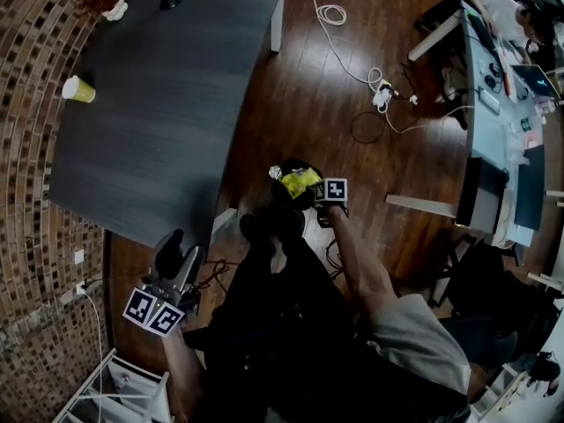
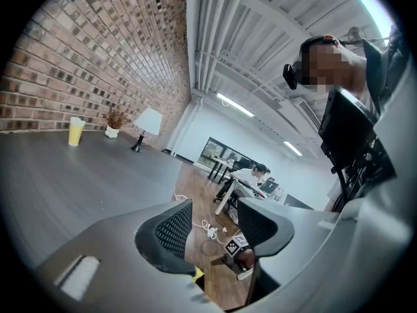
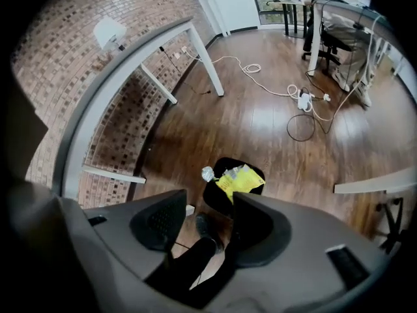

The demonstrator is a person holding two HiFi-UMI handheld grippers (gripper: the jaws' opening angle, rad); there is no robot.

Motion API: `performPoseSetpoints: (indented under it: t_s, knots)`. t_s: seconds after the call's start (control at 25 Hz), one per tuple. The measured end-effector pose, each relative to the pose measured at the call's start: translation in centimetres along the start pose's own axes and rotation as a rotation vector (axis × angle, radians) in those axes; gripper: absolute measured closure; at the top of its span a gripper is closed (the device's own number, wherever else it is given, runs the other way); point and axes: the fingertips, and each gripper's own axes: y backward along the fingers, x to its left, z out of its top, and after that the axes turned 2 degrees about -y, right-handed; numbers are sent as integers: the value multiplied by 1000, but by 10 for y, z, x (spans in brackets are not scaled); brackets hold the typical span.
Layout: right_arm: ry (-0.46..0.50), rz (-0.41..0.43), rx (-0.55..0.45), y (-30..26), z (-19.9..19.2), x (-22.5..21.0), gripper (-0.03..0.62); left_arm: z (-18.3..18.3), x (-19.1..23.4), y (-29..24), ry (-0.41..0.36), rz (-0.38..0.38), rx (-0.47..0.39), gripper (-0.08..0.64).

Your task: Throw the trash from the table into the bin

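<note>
A black bin (image 1: pixel 284 194) stands on the wood floor beside the dark table (image 1: pixel 159 122). In it lie a yellow wrapper (image 1: pixel 300 181) and a scrap of foil (image 1: pixel 275 173). My right gripper (image 1: pixel 324 206) hangs just right of the bin and points steeply down. In the right gripper view its jaws stand open and empty (image 3: pixel 208 217), with the bin (image 3: pixel 218 194) and wrapper (image 3: pixel 241 180) below them. A yellow paper cup (image 1: pixel 77 89) stands near the table's left edge. My left gripper (image 1: pixel 176 247) is low at the table's near end, open and empty (image 2: pixel 212 223), far from the cup (image 2: pixel 76 131).
A lamp (image 2: pixel 146 122) and a small pot of dried plant (image 1: pixel 113 7) stand at the table's far end. A white cable and power strip (image 1: pixel 381 95) lie on the floor. A desk (image 1: pixel 493 86) with a seated person is at the right. A white rack (image 1: pixel 115 386) stands at the lower left.
</note>
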Motion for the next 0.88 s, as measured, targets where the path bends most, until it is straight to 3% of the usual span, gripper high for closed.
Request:
performPoseSetpoints:
  t_s: [0.12, 0.28, 0.36, 0.44, 0.48, 0.6, 0.88]
  knots:
    - [2, 155, -96, 35, 1, 30, 351, 7, -2, -4, 0, -14, -35, 333]
    - [89, 507, -395, 134, 30, 96, 405, 17, -4, -14, 2, -46, -88, 333]
    - [118, 609, -539, 188, 43, 117, 410, 21, -5, -17, 1, -66, -107, 333]
    - [151, 661, -660, 237, 57, 132, 430, 26, -7, -20, -3, -86, -123, 333]
    - [171, 672, -714, 258, 63, 138, 476, 27, -10, -22, -7, -98, -130, 333]
    - [223, 688, -849, 316, 82, 148, 477, 30, -23, -34, -20, -140, -140, 333]
    - [318, 697, -1000, 389, 95, 171, 477, 31, -44, -48, -24, -212, -145, 333]
